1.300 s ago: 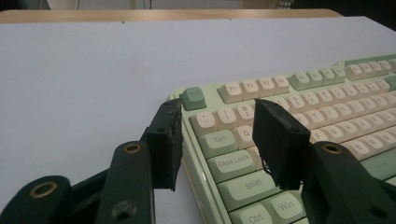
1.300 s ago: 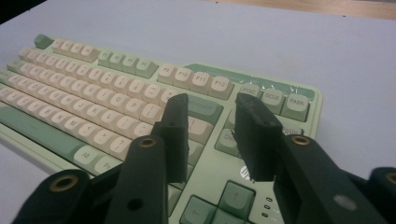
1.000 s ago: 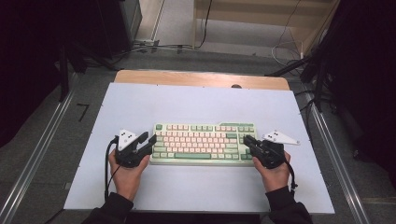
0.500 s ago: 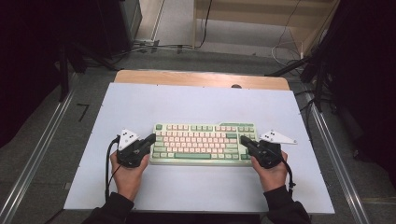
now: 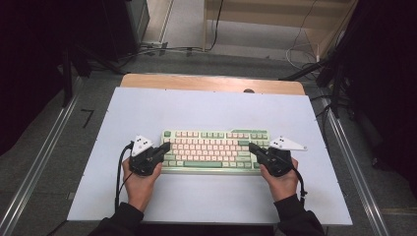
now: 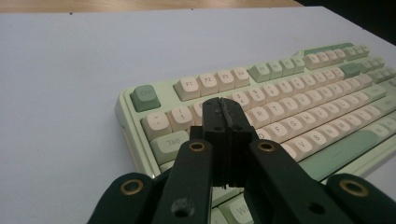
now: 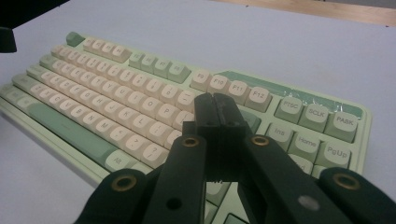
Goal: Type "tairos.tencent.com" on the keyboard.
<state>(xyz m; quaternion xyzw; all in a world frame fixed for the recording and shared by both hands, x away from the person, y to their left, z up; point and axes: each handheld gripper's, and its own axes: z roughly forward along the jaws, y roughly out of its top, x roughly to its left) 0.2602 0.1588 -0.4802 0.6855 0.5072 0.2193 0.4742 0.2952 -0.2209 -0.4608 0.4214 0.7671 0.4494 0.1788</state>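
A mint-green keyboard (image 5: 216,150) with cream keys lies flat on the white table top (image 5: 211,110), near its front edge. My left gripper (image 5: 165,146) rests over the keyboard's left end, its jaws shut together with nothing between them; in the left gripper view the gripper (image 6: 224,106) hovers above the top-left keys of the keyboard (image 6: 299,98). My right gripper (image 5: 253,146) sits over the right end, also shut and holding nothing. In the right gripper view this gripper (image 7: 215,100) hangs above the keys left of the navigation block of the keyboard (image 7: 116,100).
A wooden strip (image 5: 211,82) borders the table's far edge. Metal rails (image 5: 42,157) run along the floor on both sides, and cables (image 5: 305,46) lie on the floor behind. A black cable (image 5: 118,172) trails from the left gripper.
The left gripper's jaws, spread a second ago, have closed together; the right jaws have closed a little too. Both hands stay at the keyboard's ends.
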